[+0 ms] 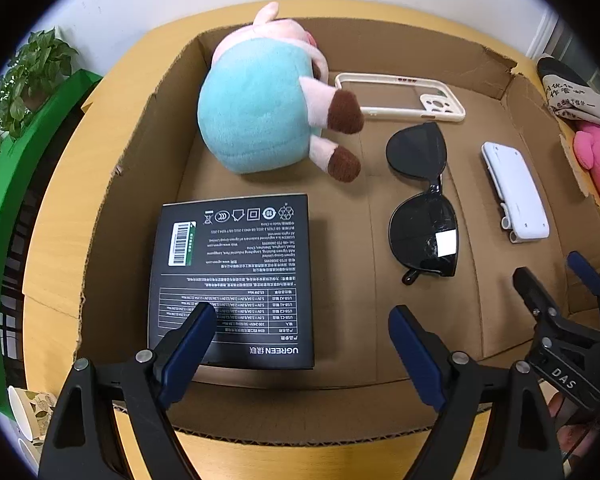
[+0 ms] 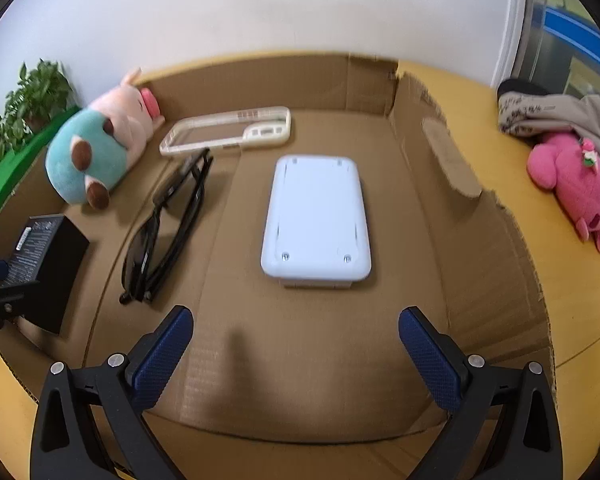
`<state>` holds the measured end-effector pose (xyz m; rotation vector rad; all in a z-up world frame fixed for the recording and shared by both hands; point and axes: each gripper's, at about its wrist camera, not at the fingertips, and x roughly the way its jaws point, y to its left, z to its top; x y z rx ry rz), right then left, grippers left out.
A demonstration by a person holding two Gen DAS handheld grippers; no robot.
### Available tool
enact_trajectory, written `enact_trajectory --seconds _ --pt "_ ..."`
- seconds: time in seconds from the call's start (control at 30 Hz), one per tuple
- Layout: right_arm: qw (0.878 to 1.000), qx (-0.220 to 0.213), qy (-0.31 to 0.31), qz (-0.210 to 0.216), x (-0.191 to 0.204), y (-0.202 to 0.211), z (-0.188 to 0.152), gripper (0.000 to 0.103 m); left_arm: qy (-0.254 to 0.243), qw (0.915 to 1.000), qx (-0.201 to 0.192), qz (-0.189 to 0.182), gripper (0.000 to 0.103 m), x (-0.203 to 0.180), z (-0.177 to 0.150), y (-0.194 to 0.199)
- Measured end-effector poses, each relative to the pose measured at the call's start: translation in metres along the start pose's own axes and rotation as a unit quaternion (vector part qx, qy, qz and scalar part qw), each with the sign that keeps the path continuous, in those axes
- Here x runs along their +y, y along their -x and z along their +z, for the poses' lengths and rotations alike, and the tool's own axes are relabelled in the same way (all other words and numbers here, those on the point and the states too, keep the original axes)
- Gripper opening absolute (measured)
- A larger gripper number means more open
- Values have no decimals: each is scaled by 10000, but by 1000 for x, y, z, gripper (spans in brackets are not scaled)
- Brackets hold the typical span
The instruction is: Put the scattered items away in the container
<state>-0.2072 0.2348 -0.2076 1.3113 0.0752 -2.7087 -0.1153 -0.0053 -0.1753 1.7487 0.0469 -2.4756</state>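
An open cardboard box (image 1: 132, 184) lies on a yellow table. Inside it are a plush pig in a teal dress (image 1: 256, 104), a cream phone case (image 1: 404, 98), black sunglasses (image 1: 422, 208), a white flat device (image 1: 516, 192) and a black UGREEN carton (image 1: 236, 280). My left gripper (image 1: 300, 316) hangs open over the near part of the black carton, with nothing between its fingers. My right gripper (image 2: 296, 314) stands open above the box floor, just short of the white device (image 2: 316, 216), with the sunglasses (image 2: 168, 224) to its left.
A pink plush toy (image 2: 576, 188) and a printed grey cloth bag (image 2: 552, 114) lie on the table right of the box. A potted plant (image 1: 32, 76) and a green board (image 1: 28, 168) stand at the left. Paper cups (image 1: 24, 412) sit at the near left.
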Motion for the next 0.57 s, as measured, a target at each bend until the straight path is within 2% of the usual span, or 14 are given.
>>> enact_trajectory --seconds 0.2,0.3,0.43,0.57 --pt "10000 -81 -10 -6 0 0 2 103 -93 9999 -70 28 88 -2 -2 -4" --pt "9998 -176 -8 -6 0 3 0 103 30 9997 -233 -110 88 2 -4 -1" --pt "9998 -200 4 1 0 4 -1 103 135 9994 -298 134 88 6 -5 -4" --pt "9999 -114 -14 -6 0 3 -1 103 -89 9992 -257 293 88 2 -4 -7"
